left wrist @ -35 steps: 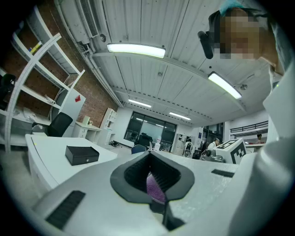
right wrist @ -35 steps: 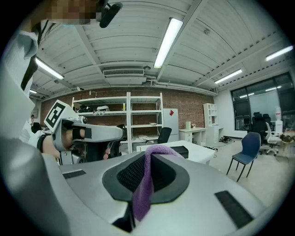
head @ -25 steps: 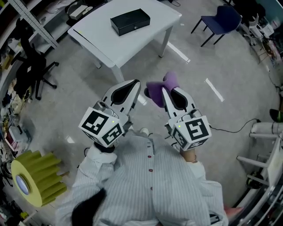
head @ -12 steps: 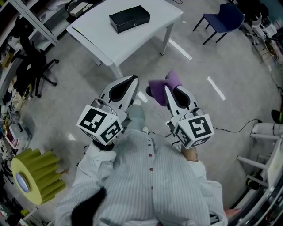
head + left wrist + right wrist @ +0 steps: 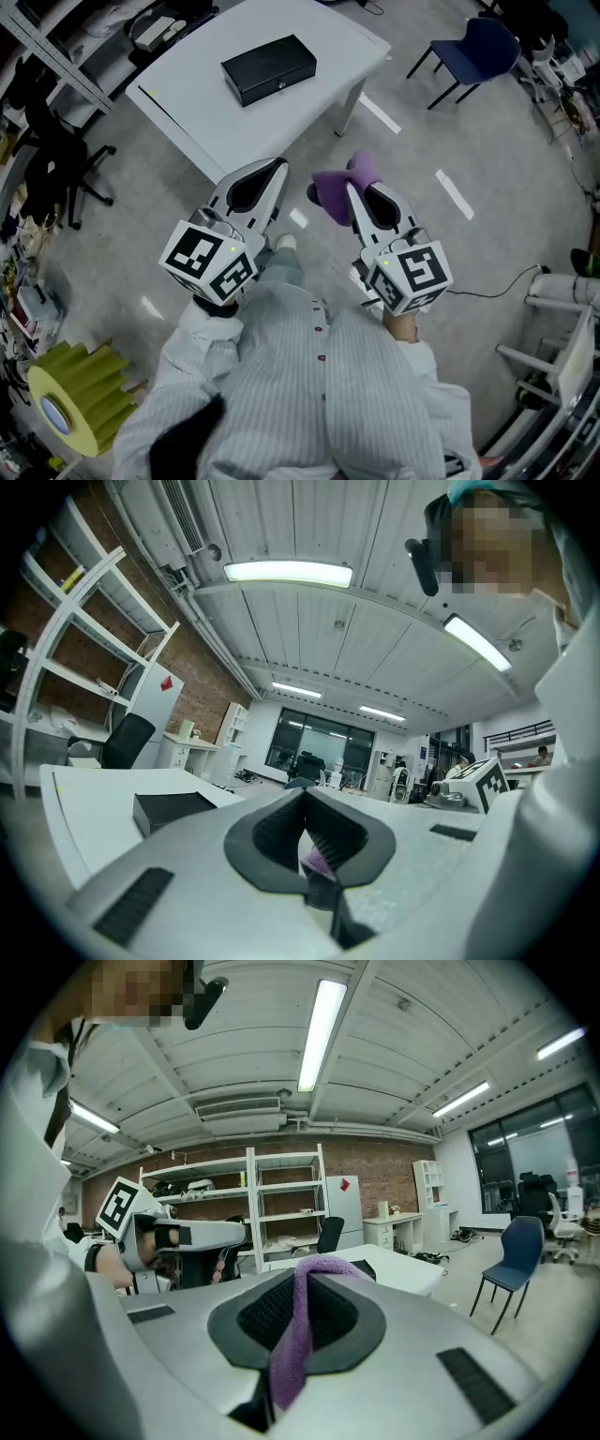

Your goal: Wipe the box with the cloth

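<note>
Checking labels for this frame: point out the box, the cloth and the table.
box point(image 5: 269, 67): head view, middle of its black top.
cloth point(image 5: 336, 194): head view, middle of the purple bunch.
table point(image 5: 187, 86): head view, bare white top left of the box.

Purple cloth point(image 5: 339, 187); black box point(image 5: 268, 67); white table point(image 5: 216, 117); chair point(image 5: 478, 45) seemingly blue.

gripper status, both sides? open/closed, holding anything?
Left gripper: jaws closed, nothing gripped.
Right gripper: jaws closed on the purple cloth.
</note>
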{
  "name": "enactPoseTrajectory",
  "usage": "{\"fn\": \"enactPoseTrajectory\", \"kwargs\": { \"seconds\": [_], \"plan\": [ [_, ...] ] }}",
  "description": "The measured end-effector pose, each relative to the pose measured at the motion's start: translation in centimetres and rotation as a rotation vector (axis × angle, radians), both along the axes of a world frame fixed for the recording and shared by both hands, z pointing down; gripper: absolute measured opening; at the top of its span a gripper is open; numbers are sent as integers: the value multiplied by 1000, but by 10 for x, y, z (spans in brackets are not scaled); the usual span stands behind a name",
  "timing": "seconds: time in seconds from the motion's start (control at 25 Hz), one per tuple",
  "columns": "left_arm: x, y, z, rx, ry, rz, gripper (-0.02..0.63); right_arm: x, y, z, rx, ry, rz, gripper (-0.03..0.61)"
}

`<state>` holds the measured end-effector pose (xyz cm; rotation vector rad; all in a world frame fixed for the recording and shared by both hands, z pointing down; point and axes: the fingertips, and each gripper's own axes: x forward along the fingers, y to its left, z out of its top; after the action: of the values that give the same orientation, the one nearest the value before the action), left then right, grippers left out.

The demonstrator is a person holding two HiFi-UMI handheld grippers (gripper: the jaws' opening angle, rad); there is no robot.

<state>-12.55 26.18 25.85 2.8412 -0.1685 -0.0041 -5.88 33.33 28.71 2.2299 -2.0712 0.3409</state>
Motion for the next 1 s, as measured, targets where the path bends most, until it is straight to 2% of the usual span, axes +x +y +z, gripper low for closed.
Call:
{"fn": "enactPoseTrajectory", "kwargs": {
  "seconds": [0.36,0.8,1.0],
  "plan": [
    [50,-86,2,0,-5,2,8,54,-87,3,0,-7,-1,25],
    [57,-149,19,-20,-11,-35,8,76,-144,19,-24,-27,7,25],
    [62,-174,30,-40,-15,-76,8,89,-172,28,-41,-37,-25,25]
  ]
}}
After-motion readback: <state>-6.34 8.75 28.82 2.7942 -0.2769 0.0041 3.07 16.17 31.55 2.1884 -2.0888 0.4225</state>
